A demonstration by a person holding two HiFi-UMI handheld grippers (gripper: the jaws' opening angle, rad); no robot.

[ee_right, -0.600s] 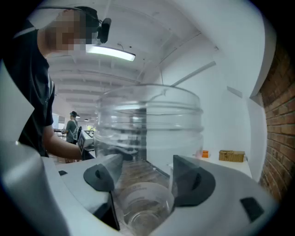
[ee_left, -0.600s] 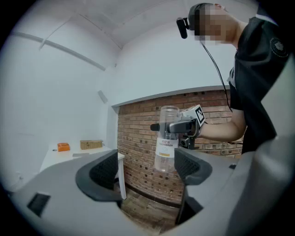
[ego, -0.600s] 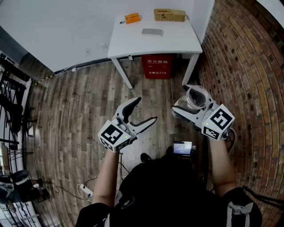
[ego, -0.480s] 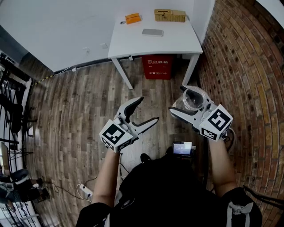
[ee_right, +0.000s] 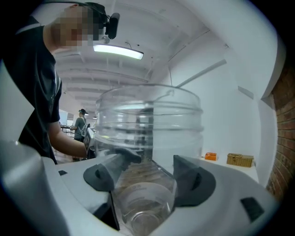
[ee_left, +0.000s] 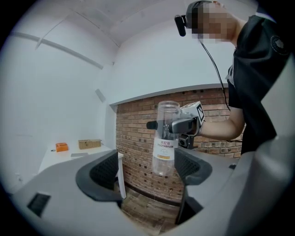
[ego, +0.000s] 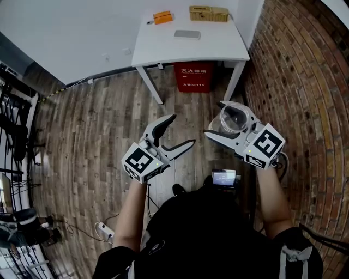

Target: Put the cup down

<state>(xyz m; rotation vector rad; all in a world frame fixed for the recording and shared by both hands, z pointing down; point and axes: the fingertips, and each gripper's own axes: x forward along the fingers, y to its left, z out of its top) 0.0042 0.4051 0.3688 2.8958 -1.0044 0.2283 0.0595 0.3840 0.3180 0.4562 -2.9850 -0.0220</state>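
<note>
Head view notes. The surface (ego: 218,49) sits at top centre. On it I log a small block (ego: 162,17) at upper left, a basket (ego: 209,13) to its right and a flat pad (ego: 187,34) in front, between them. A bin (ego: 192,77) stands on the floor below. Mid-frame, the left gripper (ego: 183,129) is left of the right gripper (ego: 218,119). The cup (ego: 235,119) sits between the right fingers (ee_right: 196,184).

grippers: two, left gripper (ego: 183,129) and right gripper (ego: 214,118)
clear cup (ego: 233,117): one
white table (ego: 163,48): one
orange box (ego: 162,17): one
wicker basket (ego: 209,13): one
red box (ego: 193,78): one
</note>
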